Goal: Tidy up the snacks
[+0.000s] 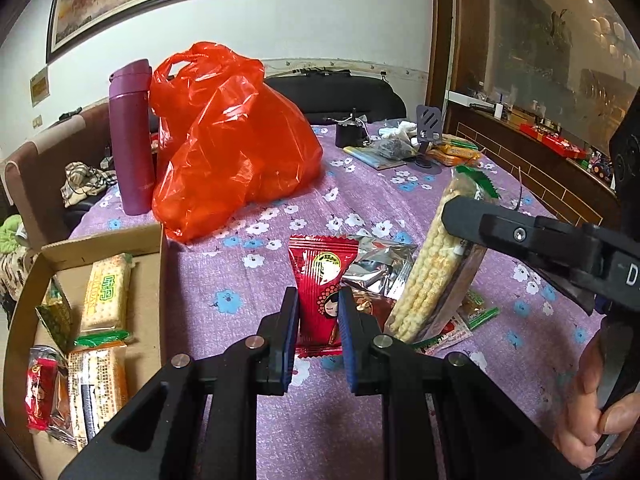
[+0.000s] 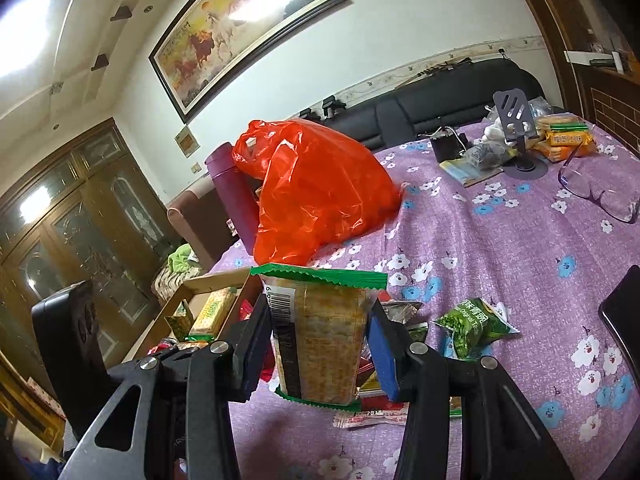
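Observation:
My left gripper (image 1: 319, 322) is shut on a red candy packet (image 1: 320, 276) and holds it upright over the purple tablecloth. My right gripper (image 2: 320, 344) is shut on a green-edged cracker pack (image 2: 322, 332), held upright; the pack also shows in the left wrist view (image 1: 432, 264), with the right gripper's finger (image 1: 480, 228) across it. A cardboard box (image 1: 158, 264) at the left holds several cracker packs (image 1: 106, 296) and a red packet (image 1: 40, 392). Loose snacks lie below: a silver wrapper (image 1: 376, 268) and a green pea bag (image 2: 472, 328).
A red plastic bag (image 1: 236, 136) and a purple flask (image 1: 132, 136) stand behind the box. A phone stand (image 2: 516, 128), more cracker packs (image 2: 564, 136), glasses (image 2: 600, 196) and a dark phone (image 2: 624, 320) lie on the flowered tablecloth (image 1: 240, 360). A sofa sits beyond.

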`<control>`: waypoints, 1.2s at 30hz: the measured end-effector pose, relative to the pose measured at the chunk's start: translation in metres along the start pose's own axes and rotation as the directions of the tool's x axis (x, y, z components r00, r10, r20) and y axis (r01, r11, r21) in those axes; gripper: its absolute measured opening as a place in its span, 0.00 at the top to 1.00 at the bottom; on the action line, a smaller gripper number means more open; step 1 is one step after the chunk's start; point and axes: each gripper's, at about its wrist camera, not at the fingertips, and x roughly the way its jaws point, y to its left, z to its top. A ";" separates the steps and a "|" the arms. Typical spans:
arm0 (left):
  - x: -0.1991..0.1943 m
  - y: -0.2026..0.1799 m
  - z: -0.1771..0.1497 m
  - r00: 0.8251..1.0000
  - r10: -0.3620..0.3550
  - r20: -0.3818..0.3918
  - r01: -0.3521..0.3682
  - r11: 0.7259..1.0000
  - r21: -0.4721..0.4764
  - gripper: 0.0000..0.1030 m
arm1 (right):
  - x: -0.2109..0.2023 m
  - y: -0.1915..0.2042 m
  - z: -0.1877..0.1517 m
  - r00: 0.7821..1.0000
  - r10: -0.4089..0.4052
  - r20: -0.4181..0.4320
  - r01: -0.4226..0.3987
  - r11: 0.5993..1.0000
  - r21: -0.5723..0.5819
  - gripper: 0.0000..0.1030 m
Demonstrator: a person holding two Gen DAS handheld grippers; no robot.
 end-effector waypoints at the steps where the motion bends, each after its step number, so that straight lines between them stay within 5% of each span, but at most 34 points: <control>1: 0.001 -0.001 0.000 1.000 0.007 0.001 -0.007 1.000 0.005 0.82 | 0.000 0.000 0.000 1.000 -0.001 0.000 0.001 1.000 -0.002 0.51; 36: -0.003 0.001 0.000 0.999 0.042 0.028 -0.043 0.999 0.003 0.82 | 0.001 0.008 -0.004 1.000 0.004 0.002 -0.004 0.999 -0.037 0.51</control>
